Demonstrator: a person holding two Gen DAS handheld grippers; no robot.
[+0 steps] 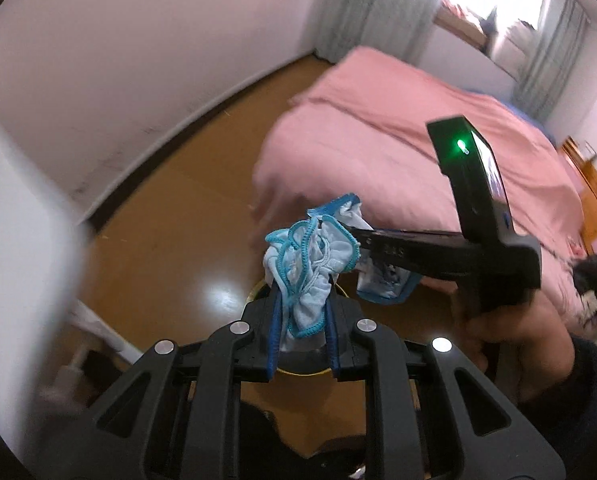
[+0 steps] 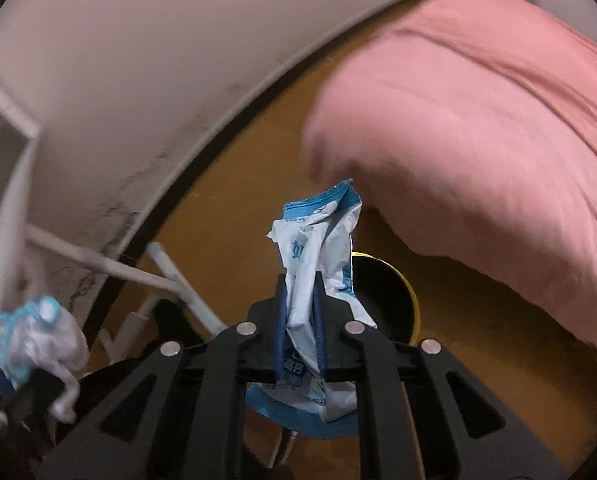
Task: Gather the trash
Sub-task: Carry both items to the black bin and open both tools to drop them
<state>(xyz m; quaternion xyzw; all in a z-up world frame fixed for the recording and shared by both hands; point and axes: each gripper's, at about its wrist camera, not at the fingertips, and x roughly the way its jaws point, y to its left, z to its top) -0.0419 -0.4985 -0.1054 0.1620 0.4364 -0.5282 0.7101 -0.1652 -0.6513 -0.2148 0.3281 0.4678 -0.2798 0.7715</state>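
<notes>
White wall (image 1: 118, 60), brown floor (image 1: 186, 216), pink-covered bed (image 1: 378, 136), bright curtained window (image 1: 494, 4)

Left gripper (image 1: 302, 312): face mask (image 1: 306, 268) pinched between its jaws, directly above the bin (image 1: 258, 292).
Right gripper (image 2: 300, 312): wrapper (image 2: 318, 264) clamped between its jaws, just left of the bin (image 2: 394, 300) mouth in its own view.
Grippers: right one (image 1: 362, 244) reaches in from the right, its tip just behind the mask.
Bin: on the floor (image 1: 170, 216), near the bed (image 1: 398, 148) corner.
Bed: right of the bin; wall (image 1: 118, 60) runs along the left.
Window (image 1: 494, 12): beyond the bed, curtain (image 1: 350, 8) beside it.
</notes>
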